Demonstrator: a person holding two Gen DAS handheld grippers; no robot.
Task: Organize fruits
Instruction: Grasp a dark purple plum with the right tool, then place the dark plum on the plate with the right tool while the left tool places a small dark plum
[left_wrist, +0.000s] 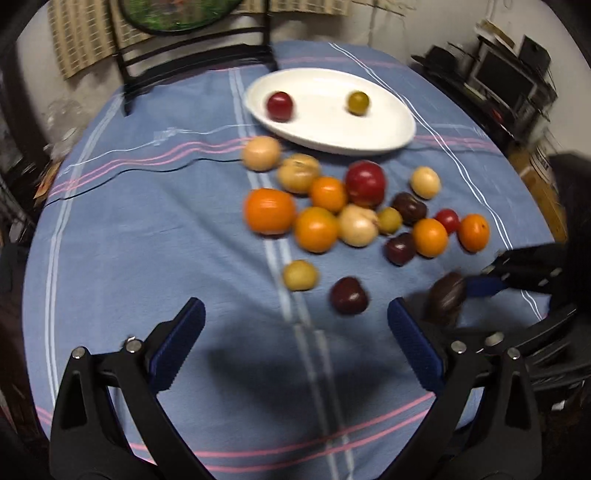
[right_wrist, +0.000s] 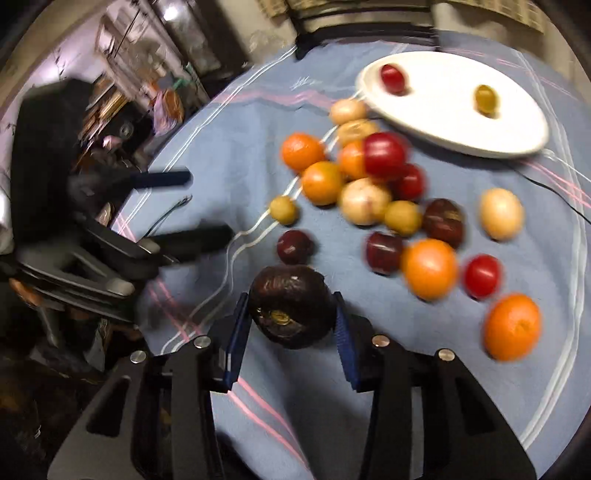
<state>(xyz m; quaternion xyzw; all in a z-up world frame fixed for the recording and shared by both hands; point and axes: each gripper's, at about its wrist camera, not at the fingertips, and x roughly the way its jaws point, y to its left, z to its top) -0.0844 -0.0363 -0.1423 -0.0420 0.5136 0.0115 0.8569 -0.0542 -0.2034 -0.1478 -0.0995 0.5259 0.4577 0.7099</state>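
Observation:
A white oval plate (left_wrist: 369, 136) at the table's far side holds a red fruit (left_wrist: 280, 105) and an olive-green fruit (left_wrist: 358, 102). Several oranges, red, dark purple and pale yellow fruits lie in a loose pile (left_wrist: 354, 210) on the blue cloth. My right gripper (right_wrist: 291, 314) is shut on a dark purple fruit (right_wrist: 291, 310) above the cloth; that fruit also shows in the left wrist view (left_wrist: 445, 297). My left gripper (left_wrist: 295, 325) is open and empty, just short of a dark plum (left_wrist: 349, 295). The plate also shows in the right wrist view (right_wrist: 517, 147).
A black chair (left_wrist: 192, 51) stands behind the table's far edge. Dark shelves with clutter (left_wrist: 498, 81) stand at the right. A thin black cable (left_wrist: 147, 171) crosses the blue striped cloth (left_wrist: 147, 240) at the left. The left gripper (right_wrist: 188, 206) reaches in from the left in the right wrist view.

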